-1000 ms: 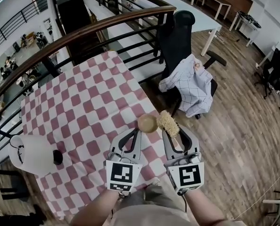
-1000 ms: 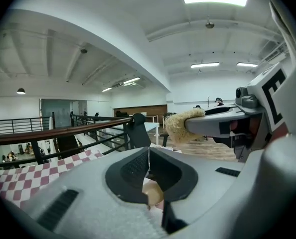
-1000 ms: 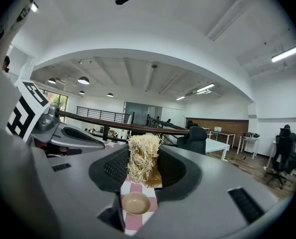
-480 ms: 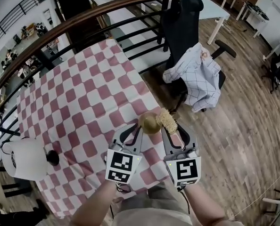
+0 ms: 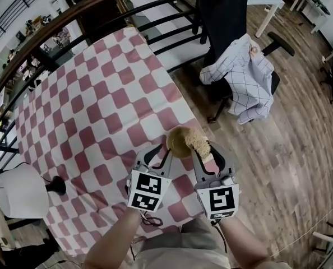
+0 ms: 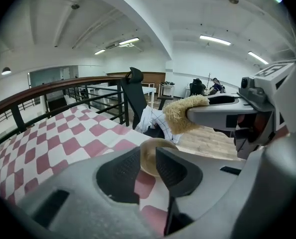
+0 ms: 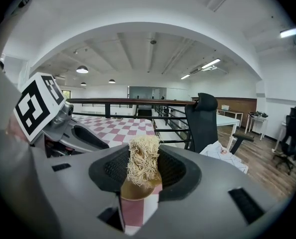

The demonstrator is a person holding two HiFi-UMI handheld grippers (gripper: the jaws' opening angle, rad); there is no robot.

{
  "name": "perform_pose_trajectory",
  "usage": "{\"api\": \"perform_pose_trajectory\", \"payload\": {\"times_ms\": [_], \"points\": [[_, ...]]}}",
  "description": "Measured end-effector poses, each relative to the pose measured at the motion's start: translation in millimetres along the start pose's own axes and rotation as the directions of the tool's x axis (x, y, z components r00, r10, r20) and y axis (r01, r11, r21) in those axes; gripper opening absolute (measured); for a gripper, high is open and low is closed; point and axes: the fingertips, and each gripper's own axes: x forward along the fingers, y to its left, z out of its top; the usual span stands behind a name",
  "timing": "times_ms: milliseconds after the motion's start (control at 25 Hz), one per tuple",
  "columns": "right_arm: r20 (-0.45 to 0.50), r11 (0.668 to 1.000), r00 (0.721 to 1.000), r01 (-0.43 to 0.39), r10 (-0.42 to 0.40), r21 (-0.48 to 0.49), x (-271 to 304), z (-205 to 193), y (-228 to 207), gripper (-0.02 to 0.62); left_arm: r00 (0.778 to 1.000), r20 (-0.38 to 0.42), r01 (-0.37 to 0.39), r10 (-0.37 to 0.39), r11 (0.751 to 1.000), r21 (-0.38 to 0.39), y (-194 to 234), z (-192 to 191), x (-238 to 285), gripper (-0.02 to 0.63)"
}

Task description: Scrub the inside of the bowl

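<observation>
A small wooden bowl (image 5: 176,139) is held over the table's near right corner, and my left gripper (image 5: 164,149) is shut on its rim. In the left gripper view the bowl (image 6: 149,156) sits pinched between the two dark pads. My right gripper (image 5: 207,150) is shut on a tan fibre scrub brush (image 5: 199,142), whose bristles press against the bowl's right side. In the right gripper view the brush (image 7: 143,159) stands upright between the jaws, with the bowl (image 7: 137,189) just below it. The brush (image 6: 180,114) also shows in the left gripper view, just above the bowl.
A table with a red-and-white checked cloth (image 5: 93,105) spreads ahead and left. A white lamp (image 5: 21,190) stands at its near left. A black office chair with a pale checked shirt (image 5: 242,77) stands on the wooden floor to the right. A railing (image 5: 99,4) runs behind the table.
The brush has closed in from beside the bowl until it overlaps the bowl's right side. Both grippers have kept their hold, and the head view has tipped slightly.
</observation>
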Motion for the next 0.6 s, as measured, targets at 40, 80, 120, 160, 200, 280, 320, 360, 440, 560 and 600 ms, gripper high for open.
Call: {"api": "perform_pose_trajectory", "payload": {"times_ms": [40, 80, 120, 160, 200, 280, 320, 360, 440, 560, 600], "points": [[-0.005, 1.0, 1.0, -0.004, 0.004, 0.002, 4, -5, 0, 0.149, 1.0, -0.013, -0.001, 0.001, 1.0, 0.0, 1, -6, 7, 0.097], [-0.006, 1.0, 1.0, -0.006, 0.006, 0.006, 7, -8, 0, 0.149, 1.0, -0.026, -0.002, 0.002, 1.0, -0.002, 2, -12, 14, 0.097], [-0.007, 1.0, 1.0, -0.008, 0.008, 0.011, 10, -12, 0, 0.149, 0.999, -0.04, 0.0, 0.0, 1.0, -0.007, 3, -18, 20, 0.097], [-0.011, 1.0, 1.0, -0.011, 0.012, 0.013, 11, -16, 1, 0.149, 0.999, -0.053, 0.003, -0.004, 1.0, -0.012, 4, -23, 26, 0.097], [-0.016, 1.0, 1.0, -0.015, 0.015, 0.018, 12, -20, 1, 0.149, 0.998, -0.065, 0.008, -0.01, 1.0, -0.021, 5, -28, 30, 0.097], [-0.026, 0.999, 0.999, -0.021, 0.022, 0.046, 13, -29, 0, 0.149, 0.996, -0.088, 0.022, -0.026, 0.999, -0.05, 6, -38, 37, 0.097], [-0.032, 0.998, 0.999, -0.024, 0.026, 0.059, 14, -33, 0, 0.149, 0.995, -0.097, 0.028, -0.034, 0.998, -0.063, 7, -42, 41, 0.1], [-0.035, 0.997, 0.999, -0.026, 0.029, 0.068, 15, -37, 0, 0.149, 0.994, -0.104, 0.033, -0.041, 0.997, -0.075, 8, -46, 44, 0.1], [-0.037, 0.997, 0.999, -0.028, 0.03, 0.074, 17, -44, 0, 0.149, 0.992, -0.114, 0.039, -0.05, 0.994, -0.097, 10, -52, 50, 0.104], [-0.048, 0.996, 0.998, -0.032, 0.037, 0.085, 18, -54, 1, 0.149, 0.991, -0.124, 0.044, -0.059, 0.992, -0.119, 11, -56, 57, 0.104], [-0.051, 0.996, 0.998, -0.037, 0.041, 0.085, 18, -57, 3, 0.149, 0.99, -0.127, 0.042, -0.057, 0.992, -0.119, 11, -56, 59, 0.104]]}}
